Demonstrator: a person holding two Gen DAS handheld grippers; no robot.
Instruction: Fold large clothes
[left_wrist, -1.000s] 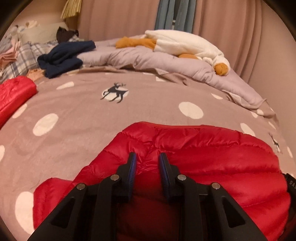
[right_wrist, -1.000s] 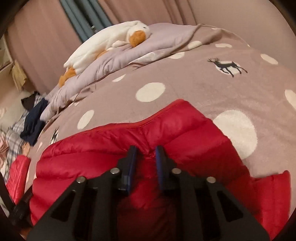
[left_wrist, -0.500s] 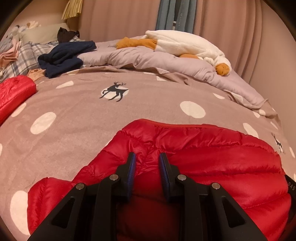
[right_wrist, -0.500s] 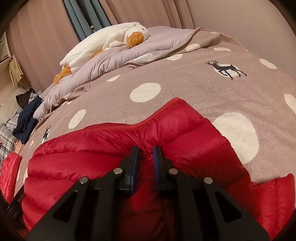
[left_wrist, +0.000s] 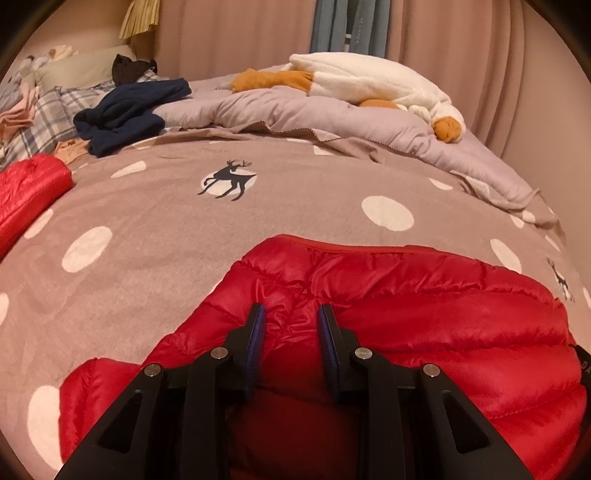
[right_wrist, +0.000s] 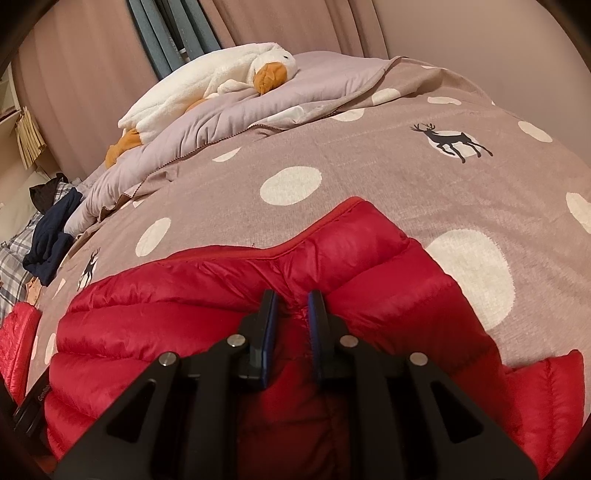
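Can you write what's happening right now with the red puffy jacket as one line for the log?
step: folding | left hand-held gripper: pinching red puffy jacket | right hand-held gripper: pinching jacket | jacket on spotted bedspread

My left tongs (left_wrist: 290, 314) and right tongs (right_wrist: 291, 299) are each pinching a fold of the puffer jacket (left_wrist: 424, 314), which is lying across the near end of the bed (left_wrist: 147, 229) directly before me. Behind the jacket, the bedspread is stretching away to a bunched duvet (left_wrist: 295, 110) lying across the far side, and a plush goose (left_wrist: 369, 77) is resting on top of that duvet. To the left of the duvet, a crumpled sweater (left_wrist: 125, 110) is sitting on a checked pillow (left_wrist: 44, 122). Another padded garment (left_wrist: 26, 184) is lying at the bed's left edge. Curtains (left_wrist: 240, 33) are hanging behind the bed.
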